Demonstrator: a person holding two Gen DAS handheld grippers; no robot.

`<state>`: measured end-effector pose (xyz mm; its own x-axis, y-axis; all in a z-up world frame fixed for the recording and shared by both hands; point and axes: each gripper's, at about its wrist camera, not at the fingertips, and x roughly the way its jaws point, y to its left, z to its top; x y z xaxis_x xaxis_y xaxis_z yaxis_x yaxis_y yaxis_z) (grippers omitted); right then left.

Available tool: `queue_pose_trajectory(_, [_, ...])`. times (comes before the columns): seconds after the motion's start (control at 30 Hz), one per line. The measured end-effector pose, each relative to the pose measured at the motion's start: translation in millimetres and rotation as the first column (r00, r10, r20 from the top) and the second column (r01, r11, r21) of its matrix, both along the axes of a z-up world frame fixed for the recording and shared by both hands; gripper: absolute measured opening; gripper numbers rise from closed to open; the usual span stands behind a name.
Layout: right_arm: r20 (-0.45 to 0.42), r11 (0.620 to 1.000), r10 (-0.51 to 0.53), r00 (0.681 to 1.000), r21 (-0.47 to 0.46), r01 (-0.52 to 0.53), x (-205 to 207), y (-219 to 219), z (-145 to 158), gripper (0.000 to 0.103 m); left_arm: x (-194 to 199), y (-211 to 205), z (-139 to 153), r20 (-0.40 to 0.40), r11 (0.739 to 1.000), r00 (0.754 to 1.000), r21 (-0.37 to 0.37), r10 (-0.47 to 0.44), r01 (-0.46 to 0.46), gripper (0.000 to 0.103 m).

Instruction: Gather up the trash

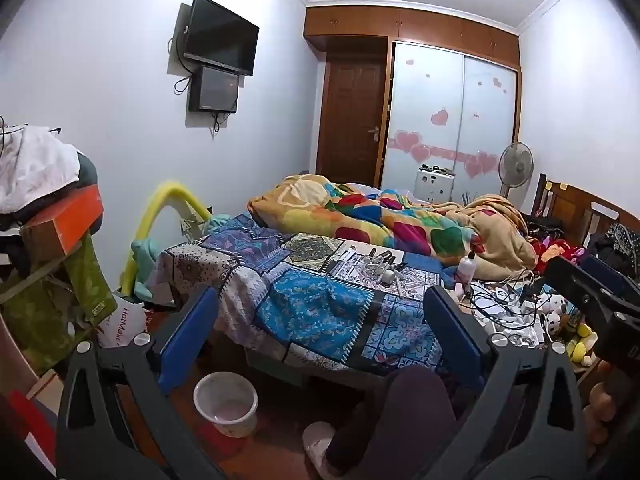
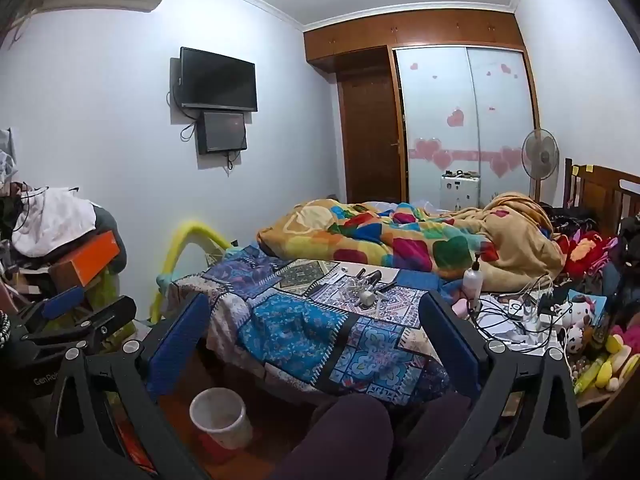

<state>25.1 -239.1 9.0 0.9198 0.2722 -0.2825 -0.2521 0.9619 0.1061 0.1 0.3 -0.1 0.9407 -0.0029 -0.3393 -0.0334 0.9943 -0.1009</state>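
Bedroom scene, nothing picked up yet; this reads as the start, scouting for trash. Left claw (image 1: pixel 320 328) held up with both blue fingers (image 1: pixel 188 332) wide apart, empty, aimed at the bed. Right claw (image 2: pixel 316 336) same, fingers wide apart, empty; it also shows at the right edge of the left wrist view, and the left one at the left edge of the right wrist view. Person appears seated, dark-trousered knee (image 2: pixel 344 436) low in frame. White bin (image 1: pixel 226 402) stands upright on the floor just in front of the bed's near corner, below and between the left claw's fingers; looks empty or nearly so, inside hard to read. Patchwork bedspread (image 1: pixel 320 312) carries a small heap of bits (image 2: pixel 366 286): white adapter, dark tubes, cords, too small to say which counts as trash. Pump bottle (image 2: pixel 473 280) stands upright to the right, beside a cable tangle (image 2: pixel 508 316) and soft toys (image 2: pixel 576 320). Likely next: pick a trash candidate on the bedspread, reach one claw forward and down to it, close on it, then carry it back to the bin. Risk: snagging cords when grasping near the tangle.
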Motion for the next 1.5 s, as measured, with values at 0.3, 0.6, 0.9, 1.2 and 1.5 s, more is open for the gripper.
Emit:
queue_pose_trajectory(0.3, [-0.006,1.000,0.000,1.000,0.011,0.000,-1,8,-3,0.103,0,-6,5,-0.011,1.000,1.000,0.013,0.001,-0.001,0.103])
queue_pose_trajectory(0.6, [-0.020,1.000,0.004,1.000,0.004,-0.004,3,15,-6,0.103,-1,-1,2,-0.003,1.000,1.000,0.008,-0.002,0.002,0.103])
queue_pose_trajectory(0.9, [-0.020,1.000,0.009,1.000,0.005,-0.008,4,9,-4,0.103,-2,-1,0,-0.003,1.000,1.000,0.006,0.000,0.000,0.103])
queue_pose_trajectory(1.2, [-0.017,1.000,0.009,1.000,0.004,-0.008,4,10,-4,0.103,-4,1,-2,-0.003,1.000,1.000,0.003,0.007,-0.007,0.103])
queue_pose_trajectory(1.5, [-0.013,1.000,0.007,1.000,0.001,-0.007,3,11,-3,0.103,-3,1,-2,-0.005,1.000,1.000,0.005,0.010,-0.010,0.103])
